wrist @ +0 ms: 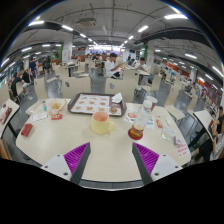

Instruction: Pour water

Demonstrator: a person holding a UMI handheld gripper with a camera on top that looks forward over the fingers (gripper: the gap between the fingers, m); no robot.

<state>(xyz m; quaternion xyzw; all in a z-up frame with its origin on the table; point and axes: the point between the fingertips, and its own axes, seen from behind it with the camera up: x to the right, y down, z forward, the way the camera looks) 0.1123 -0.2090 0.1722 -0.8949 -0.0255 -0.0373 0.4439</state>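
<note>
My gripper (112, 158) hangs above a round cream table (60, 140) with its two purple-padded fingers (76, 155) wide apart and nothing between them. Just beyond the fingers, near the table's middle, stands a clear cup with pale yellowish contents (100, 122). To its right sits a smaller cup with a dark orange base (135, 129). A small white cup (147, 104) stands further back on the right.
A tray with brownish pieces (95, 103) lies at the table's far side, a pale cup (57, 108) to its left. A red object (27, 129) lies at the left rim, packets (180, 147) at the right. Other tables, chairs and people fill the hall behind.
</note>
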